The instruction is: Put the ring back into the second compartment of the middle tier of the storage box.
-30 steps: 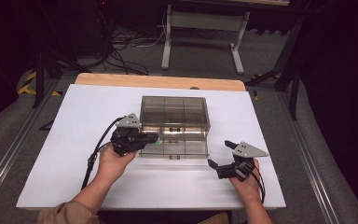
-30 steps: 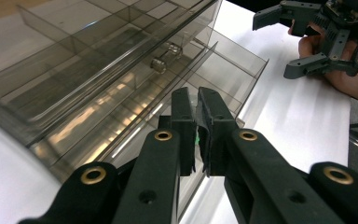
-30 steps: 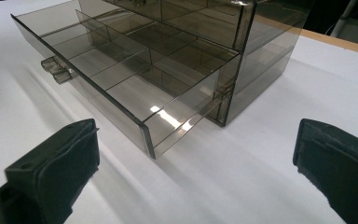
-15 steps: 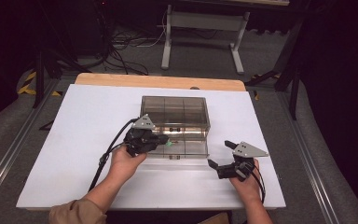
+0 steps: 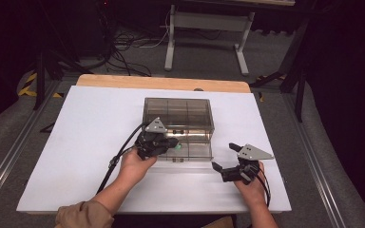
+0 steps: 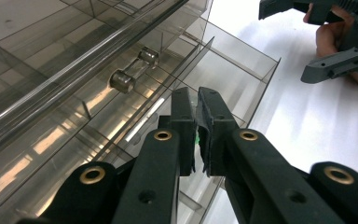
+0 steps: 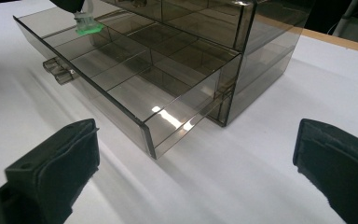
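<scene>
A smoky clear drawer cabinet (image 5: 178,111) stands mid-table with its lower drawer (image 5: 195,153) pulled out toward me. My left gripper (image 5: 173,144) is shut on a small green piece (image 5: 177,147) and holds it over the drawer's left end. In the left gripper view the jaws (image 6: 196,95) are pressed together, with a sliver of the green piece (image 6: 197,140) between them. The right gripper view shows that green piece (image 7: 87,26) low inside the drawer's (image 7: 121,100) far compartment. My right gripper (image 5: 223,156) rests open on the table, right of the drawer, with nothing between its jaws (image 7: 195,135).
The drawer has several divided compartments and a clear bar handle (image 7: 58,70) on its front. A closed upper drawer has its own handle (image 6: 133,70). White table (image 5: 76,142) lies bare to the left and front. A wooden edge (image 5: 161,83) runs along the back.
My left gripper has moved right and slightly down, from the drawer's left side to over its left compartment, carrying the green piece. The right gripper has stayed put.
</scene>
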A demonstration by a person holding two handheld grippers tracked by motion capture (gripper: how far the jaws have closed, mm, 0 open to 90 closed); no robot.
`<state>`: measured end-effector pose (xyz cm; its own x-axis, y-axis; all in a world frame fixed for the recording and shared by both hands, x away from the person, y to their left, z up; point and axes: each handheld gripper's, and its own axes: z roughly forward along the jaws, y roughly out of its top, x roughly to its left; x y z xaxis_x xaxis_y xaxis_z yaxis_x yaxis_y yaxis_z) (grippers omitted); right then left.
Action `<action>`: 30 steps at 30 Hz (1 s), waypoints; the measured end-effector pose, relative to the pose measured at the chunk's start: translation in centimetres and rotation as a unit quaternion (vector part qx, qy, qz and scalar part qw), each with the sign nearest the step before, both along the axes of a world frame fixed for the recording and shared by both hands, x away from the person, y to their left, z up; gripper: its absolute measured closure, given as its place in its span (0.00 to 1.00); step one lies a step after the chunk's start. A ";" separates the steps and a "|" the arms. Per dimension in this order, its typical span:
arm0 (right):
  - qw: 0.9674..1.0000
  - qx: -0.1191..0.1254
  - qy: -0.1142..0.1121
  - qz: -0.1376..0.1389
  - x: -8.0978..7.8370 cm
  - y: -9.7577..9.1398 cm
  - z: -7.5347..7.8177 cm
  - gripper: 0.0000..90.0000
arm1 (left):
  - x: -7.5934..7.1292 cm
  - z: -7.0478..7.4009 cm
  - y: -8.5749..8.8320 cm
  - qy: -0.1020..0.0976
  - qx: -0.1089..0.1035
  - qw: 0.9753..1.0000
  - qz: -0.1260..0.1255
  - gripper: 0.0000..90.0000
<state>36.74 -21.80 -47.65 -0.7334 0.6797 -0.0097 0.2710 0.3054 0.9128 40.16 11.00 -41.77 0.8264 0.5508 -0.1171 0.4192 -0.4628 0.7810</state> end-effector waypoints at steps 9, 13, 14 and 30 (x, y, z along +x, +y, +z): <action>1.000 0.000 0.000 0.001 0.0 0.0 0.0 0.01 | 0.2 -0.5 -0.6 0.005 0.001 1.000 0.003 0.95; 1.000 0.000 -0.001 0.000 0.0 0.0 0.0 0.01 | 0.2 -0.7 -0.8 0.005 0.008 1.000 0.002 0.95; 1.000 0.000 -0.001 0.001 0.0 0.0 0.0 0.01 | 0.1 -0.8 -0.8 0.005 0.010 1.000 0.001 0.95; 1.000 -0.002 -0.004 0.002 -0.1 0.1 0.0 0.01 | 0.1 -1.3 -1.2 0.002 0.028 1.000 0.000 0.95</action>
